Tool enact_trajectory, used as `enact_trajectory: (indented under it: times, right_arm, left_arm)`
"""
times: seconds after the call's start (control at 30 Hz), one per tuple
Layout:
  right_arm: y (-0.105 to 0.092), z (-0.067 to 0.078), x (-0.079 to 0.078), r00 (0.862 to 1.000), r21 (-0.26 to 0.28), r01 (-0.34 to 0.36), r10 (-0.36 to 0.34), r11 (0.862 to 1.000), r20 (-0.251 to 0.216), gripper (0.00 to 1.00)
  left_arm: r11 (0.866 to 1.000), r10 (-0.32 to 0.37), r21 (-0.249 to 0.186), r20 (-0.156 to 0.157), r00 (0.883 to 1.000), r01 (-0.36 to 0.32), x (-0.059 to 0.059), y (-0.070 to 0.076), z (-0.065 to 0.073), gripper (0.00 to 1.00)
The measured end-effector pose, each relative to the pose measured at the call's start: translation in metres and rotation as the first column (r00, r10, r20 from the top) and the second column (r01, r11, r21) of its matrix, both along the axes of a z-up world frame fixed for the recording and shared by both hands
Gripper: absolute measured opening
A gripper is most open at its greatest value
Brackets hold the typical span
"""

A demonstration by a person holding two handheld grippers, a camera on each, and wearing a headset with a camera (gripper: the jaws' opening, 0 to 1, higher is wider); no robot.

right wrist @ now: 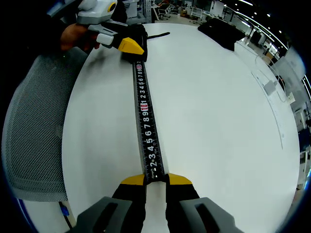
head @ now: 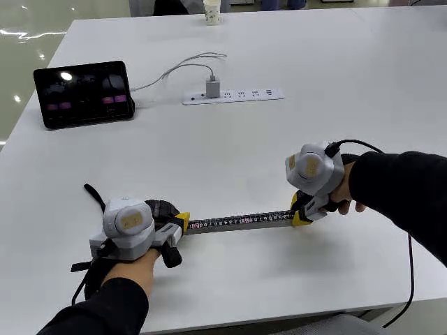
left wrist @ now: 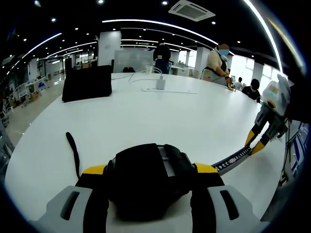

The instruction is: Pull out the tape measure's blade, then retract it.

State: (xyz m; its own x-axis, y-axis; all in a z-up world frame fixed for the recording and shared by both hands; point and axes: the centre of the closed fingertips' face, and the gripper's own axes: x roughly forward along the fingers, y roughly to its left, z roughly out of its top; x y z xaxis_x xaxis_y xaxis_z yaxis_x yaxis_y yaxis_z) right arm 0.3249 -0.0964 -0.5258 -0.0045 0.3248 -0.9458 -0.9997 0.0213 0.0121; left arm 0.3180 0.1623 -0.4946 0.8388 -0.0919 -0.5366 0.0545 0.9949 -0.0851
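The tape measure [left wrist: 148, 174], a black case, is sitting at the near edge of the table, and the left gripper [head: 174, 225] is clamping it: its yellow-tipped jaws are pressing in on the two sides of the case. The blade [head: 241, 222] is lying pulled out of the case, stretching flat along the tabletop from the left gripper across to the right gripper [head: 302, 215]. In the right gripper view the printed numbers are running away from the jaws toward the case. The right gripper is pinching the free end of the blade, with its yellow tips drawn close together over it and resting low against the table. A black strap [head: 93, 195] is trailing from the case and lying loose on the surface to the left. The person's left hand [head: 133, 269] and right hand [head: 346, 192], both in dark sleeves, are gripping the two handles. The white table [head: 279, 139] is also carrying, well beyond the grippers, a dark tablet [head: 84, 93] propped at the left and a white power strip [head: 234, 95] with a charger [head: 212, 87] plugged in. A grey cable [head: 174, 70] is running from the charger toward the tablet. A paper cup [head: 211, 10] is standing at the far edge. A grey mesh chair [right wrist: 34, 136] is showing beside the table in the right gripper view.
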Motion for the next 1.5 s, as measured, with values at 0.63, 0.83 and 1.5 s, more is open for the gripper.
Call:
enact_trajectory:
  times: [0.63, 0.83, 1.5]
  right_arm:
    - [0.004, 0.002, -0.002, 1.000, 0.024, -0.026, 0.026, 0.999, 0.001, 0.11]
    - [0.007, 0.002, -0.002, 1.000, 0.023, -0.010, 0.011, 1.000, -0.004, 0.11]
    - [0.015, 0.001, -0.001, 1.000, 0.022, 0.017, -0.017, 1.000, -0.010, 0.11]
  left_arm:
    - [1.000, -0.003, -0.007, -0.016, 1.000, 0.002, 0.000, 0.000, 0.000, 0.64]
    - [1.000, -0.003, -0.009, -0.023, 1.000, 0.003, 0.001, 0.000, -0.001, 0.64]
    - [1.000, -0.008, -0.008, -0.029, 1.000, 0.007, 0.001, 0.000, -0.001, 0.64]
